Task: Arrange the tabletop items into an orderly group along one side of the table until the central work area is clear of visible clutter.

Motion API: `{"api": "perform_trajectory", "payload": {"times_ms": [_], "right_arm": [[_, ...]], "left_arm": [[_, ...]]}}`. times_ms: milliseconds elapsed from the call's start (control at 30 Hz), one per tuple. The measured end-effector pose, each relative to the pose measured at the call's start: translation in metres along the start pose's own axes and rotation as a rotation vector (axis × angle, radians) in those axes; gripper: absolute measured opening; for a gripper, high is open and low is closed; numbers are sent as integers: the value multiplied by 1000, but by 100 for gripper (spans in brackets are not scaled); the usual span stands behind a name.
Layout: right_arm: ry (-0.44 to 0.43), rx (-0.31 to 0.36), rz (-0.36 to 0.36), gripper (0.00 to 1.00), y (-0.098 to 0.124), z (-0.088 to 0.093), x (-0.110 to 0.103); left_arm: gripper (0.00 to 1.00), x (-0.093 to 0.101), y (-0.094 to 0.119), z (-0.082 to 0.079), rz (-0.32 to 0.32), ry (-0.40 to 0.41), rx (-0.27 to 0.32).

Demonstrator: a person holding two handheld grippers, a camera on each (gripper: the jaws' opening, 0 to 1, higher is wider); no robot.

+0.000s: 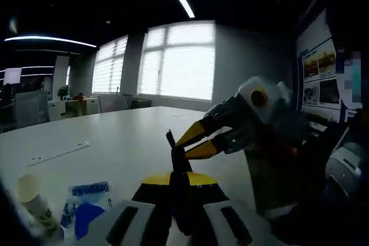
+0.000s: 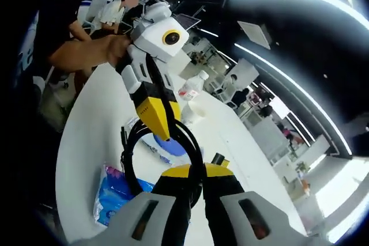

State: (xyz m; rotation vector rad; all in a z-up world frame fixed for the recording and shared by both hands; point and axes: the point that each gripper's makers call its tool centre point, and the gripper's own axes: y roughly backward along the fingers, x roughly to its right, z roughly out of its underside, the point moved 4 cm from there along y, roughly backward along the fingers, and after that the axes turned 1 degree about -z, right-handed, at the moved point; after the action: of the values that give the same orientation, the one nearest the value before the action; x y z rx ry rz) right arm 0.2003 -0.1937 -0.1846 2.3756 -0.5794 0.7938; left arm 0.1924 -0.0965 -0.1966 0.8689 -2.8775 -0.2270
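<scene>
Your right gripper [image 2: 196, 184] and left gripper [image 1: 180, 185] both pinch a light, floppy cable [image 2: 131, 165]; hold the coil.

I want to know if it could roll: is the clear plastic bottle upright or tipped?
Tipped. In the right gripper view the plastic bottle lies on its side on the white table, beyond the black cable loop.

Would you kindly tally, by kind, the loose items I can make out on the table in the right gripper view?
Black cable: 1
Blue packets: 2
Clear plastic bottle: 1
Total: 4
A pale shape beside the bottle is too unclear to count.
</scene>
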Motion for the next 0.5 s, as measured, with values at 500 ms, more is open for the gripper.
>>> {"api": "perform_trajectory", "payload": {"times_ms": [500], "right_arm": [[-24,-69,59,3,39,26,8]], "left_arm": [[4,24,-42,-7,103,-19,-1]]}}
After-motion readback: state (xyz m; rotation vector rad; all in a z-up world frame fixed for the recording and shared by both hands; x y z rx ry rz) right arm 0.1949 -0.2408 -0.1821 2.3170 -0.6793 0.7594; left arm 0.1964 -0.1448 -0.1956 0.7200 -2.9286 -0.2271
